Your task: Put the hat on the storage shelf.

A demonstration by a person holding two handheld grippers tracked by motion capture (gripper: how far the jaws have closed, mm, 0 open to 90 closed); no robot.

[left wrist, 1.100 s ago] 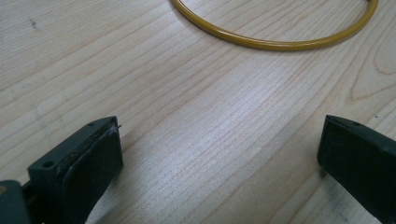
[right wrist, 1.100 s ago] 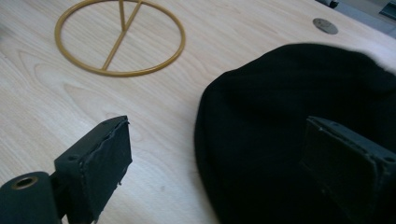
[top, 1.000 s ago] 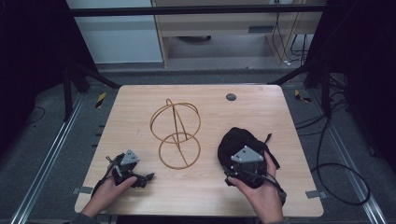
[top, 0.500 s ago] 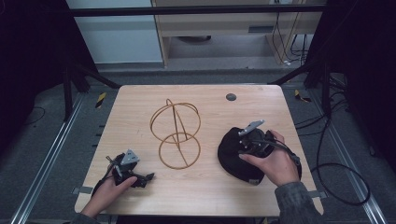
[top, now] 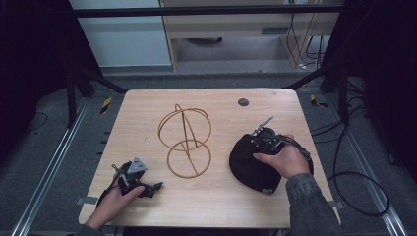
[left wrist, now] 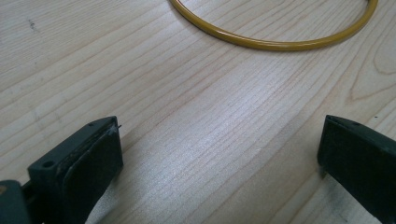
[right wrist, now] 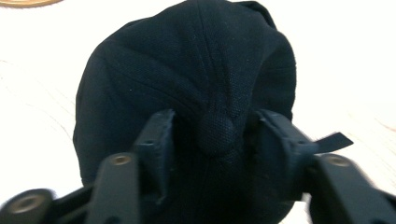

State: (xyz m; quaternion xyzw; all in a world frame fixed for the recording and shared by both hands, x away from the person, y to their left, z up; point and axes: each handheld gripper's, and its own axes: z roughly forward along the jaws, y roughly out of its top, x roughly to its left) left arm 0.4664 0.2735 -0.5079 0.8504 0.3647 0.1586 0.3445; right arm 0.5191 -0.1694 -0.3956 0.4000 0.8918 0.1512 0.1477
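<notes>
On the wooden bench (top: 147, 118), the right hand-held gripper (right wrist: 212, 128) sits over a black cap (top: 248, 164) at the near right, jaws spread either side of its crown button. The left hand-held gripper (top: 147, 186) rests released near left, beside a gold wire stand (top: 184, 140). No writing is legible.

bench (top: 147, 118): pale wood, clear grain lines, smooth with a soft satin sheen where light falls on it in the left gripper view
wire stand (top: 185, 139): thin rings and rods, gold-yellow, looks like metal; the ring in the left gripper view is glossy, with a bright highlight along it
cap (right wrist: 187, 70): black cloth, matt, fine woven texture, stitched seams meeting at a cloth-covered button on the crown
left gripper (left wrist: 219, 154): jaws look like black plastic, matt, with flat, dull pads
right gripper (right wrist: 212, 135): jaws black, matt, brass-coloured screw heads on the arms
</notes>
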